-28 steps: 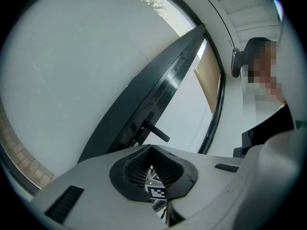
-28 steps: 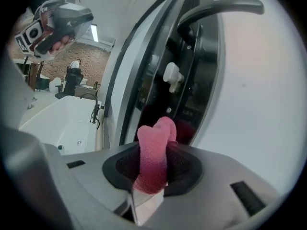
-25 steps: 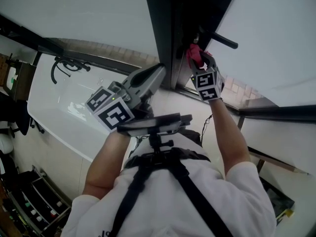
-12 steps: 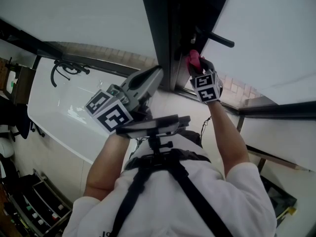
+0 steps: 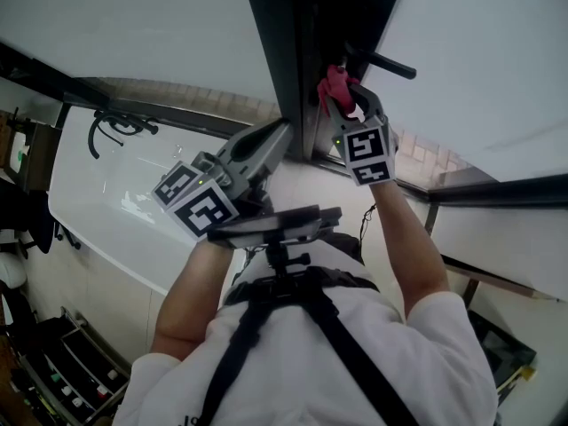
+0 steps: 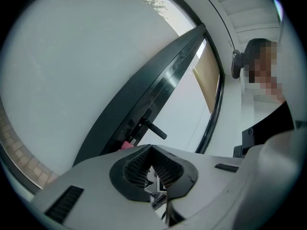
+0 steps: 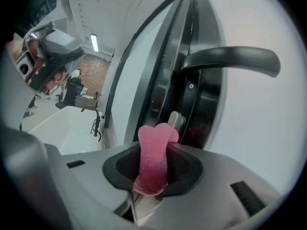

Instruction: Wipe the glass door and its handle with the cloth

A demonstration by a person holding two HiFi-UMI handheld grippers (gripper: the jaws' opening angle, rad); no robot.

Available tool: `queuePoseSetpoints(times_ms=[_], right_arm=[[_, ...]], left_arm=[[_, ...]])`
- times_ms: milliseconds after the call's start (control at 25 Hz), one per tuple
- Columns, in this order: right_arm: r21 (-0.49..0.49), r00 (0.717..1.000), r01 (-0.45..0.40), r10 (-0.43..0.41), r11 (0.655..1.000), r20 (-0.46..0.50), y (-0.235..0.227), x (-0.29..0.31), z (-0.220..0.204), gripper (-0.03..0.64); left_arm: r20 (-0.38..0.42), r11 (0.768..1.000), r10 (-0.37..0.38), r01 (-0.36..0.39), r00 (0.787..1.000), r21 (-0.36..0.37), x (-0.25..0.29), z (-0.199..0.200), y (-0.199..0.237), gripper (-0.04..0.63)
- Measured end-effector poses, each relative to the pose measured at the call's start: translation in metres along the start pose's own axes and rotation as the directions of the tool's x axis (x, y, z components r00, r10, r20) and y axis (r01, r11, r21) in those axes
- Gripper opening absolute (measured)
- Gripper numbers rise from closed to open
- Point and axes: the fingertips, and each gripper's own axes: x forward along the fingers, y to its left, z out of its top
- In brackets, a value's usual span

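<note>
The dark door frame (image 5: 282,51) runs between two white glass panes (image 5: 151,25). A black lever handle (image 5: 383,63) sticks out from it, seen large in the right gripper view (image 7: 230,60). My right gripper (image 5: 342,94) is shut on a pink cloth (image 5: 335,84), and the cloth's folded end (image 7: 153,157) sits just below the handle's base, against the frame. My left gripper (image 5: 269,143) hangs lower and to the left, its jaws shut with nothing between them (image 6: 151,146). From there the handle (image 6: 153,129) and a bit of the cloth (image 6: 127,145) show ahead.
A white basin (image 5: 98,193) with a black tap (image 5: 120,118) lies to the left below the door. Shelving with small items (image 5: 62,362) stands at the lower left. A brick sill (image 5: 426,162) runs along the pane's foot.
My right gripper has lifted the pink cloth up and slightly left along the frame, closer to the handle's base. The left gripper has hardly moved.
</note>
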Motion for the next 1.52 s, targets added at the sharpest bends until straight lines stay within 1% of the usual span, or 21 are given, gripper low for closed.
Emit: queuePoseSetpoints(times_ms=[120,360,520,680,800,1040,1520], right_arm=[[-0.009,1.000,0.002,-0.002,1.000,-0.003,0.000,0.007,0.000,0.107],[-0.068,1.000,0.005,-0.007,0.998,-0.024,-0.001,0.020,-0.014,0.107],[-0.069,1.000,0.006,-0.008,0.998,-0.028,0.000,0.023,-0.021,0.107],[-0.089,0.995,-0.003,-0.006,0.996,-0.099,0.001,0.028,-0.040,0.109],[-0.058,0.991,-0.002,-0.006,0.998,-0.134,-0.001,0.035,-0.056,0.107],[-0.084,0.991,-0.006,-0.005,0.996,-0.136,0.001,0.042,-0.057,0.107],[-0.124,0.982,-0.026,0.003,0.992,-0.187,0.008,0.045,-0.067,0.107]], left_arm=[[-0.002,1.000,0.001,-0.001,1.000,-0.002,0.000,-0.001,0.001,-0.012],[-0.001,1.000,0.013,-0.013,1.000,-0.001,-0.001,-0.002,0.003,-0.012],[-0.001,1.000,0.017,-0.017,1.000,-0.004,-0.002,-0.002,0.004,-0.012],[-0.002,1.000,0.017,-0.017,1.000,-0.005,-0.002,-0.002,0.003,-0.012],[-0.005,1.000,0.016,-0.016,1.000,-0.003,0.000,-0.001,0.002,-0.012],[-0.006,1.000,0.021,-0.021,1.000,-0.004,-0.001,-0.002,0.003,-0.012],[-0.011,1.000,0.021,-0.022,1.000,-0.013,-0.001,-0.004,0.004,-0.012]])
